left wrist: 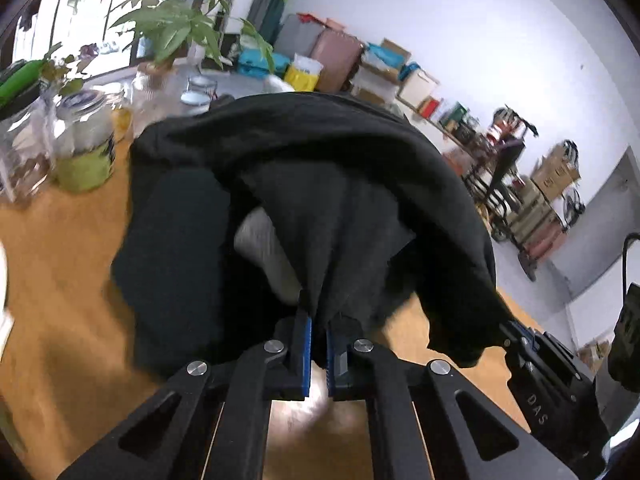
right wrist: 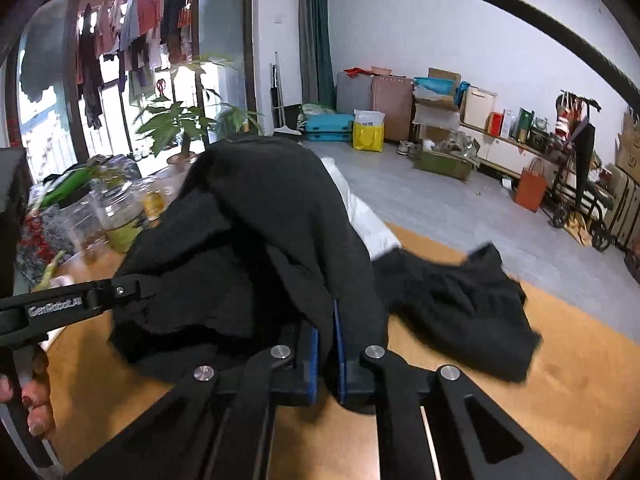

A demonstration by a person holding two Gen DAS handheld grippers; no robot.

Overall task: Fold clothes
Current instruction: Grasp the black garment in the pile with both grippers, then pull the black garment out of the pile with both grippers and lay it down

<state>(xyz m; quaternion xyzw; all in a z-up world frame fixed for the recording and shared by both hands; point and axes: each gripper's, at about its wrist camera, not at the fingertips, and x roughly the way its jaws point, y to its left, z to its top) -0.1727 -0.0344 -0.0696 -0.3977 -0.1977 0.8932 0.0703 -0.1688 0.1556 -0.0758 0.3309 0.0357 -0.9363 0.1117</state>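
Note:
A black garment [left wrist: 304, 168] hangs bunched above the wooden table [left wrist: 60, 280]. My left gripper [left wrist: 318, 320] is shut on a fold of its lower edge, with black fabric pinched between the blue pads. A pale patch [left wrist: 260, 240] shows inside the folds. At the right, my right gripper [left wrist: 510, 330] grips another corner. In the right wrist view, the right gripper [right wrist: 327, 328] is shut on the black garment [right wrist: 260, 220], which drapes over it. Part of the garment [right wrist: 460, 300] still lies on the table. The left gripper [right wrist: 148, 284] holds the cloth at the left, a hand [right wrist: 36, 400] behind it.
Glass jars [left wrist: 84, 140] and a potted plant [left wrist: 180, 28] stand at the table's far left. A white cloth [right wrist: 368, 216] lies behind the garment. Suitcases, boxes and bags [right wrist: 400, 112] line the far wall across the grey floor.

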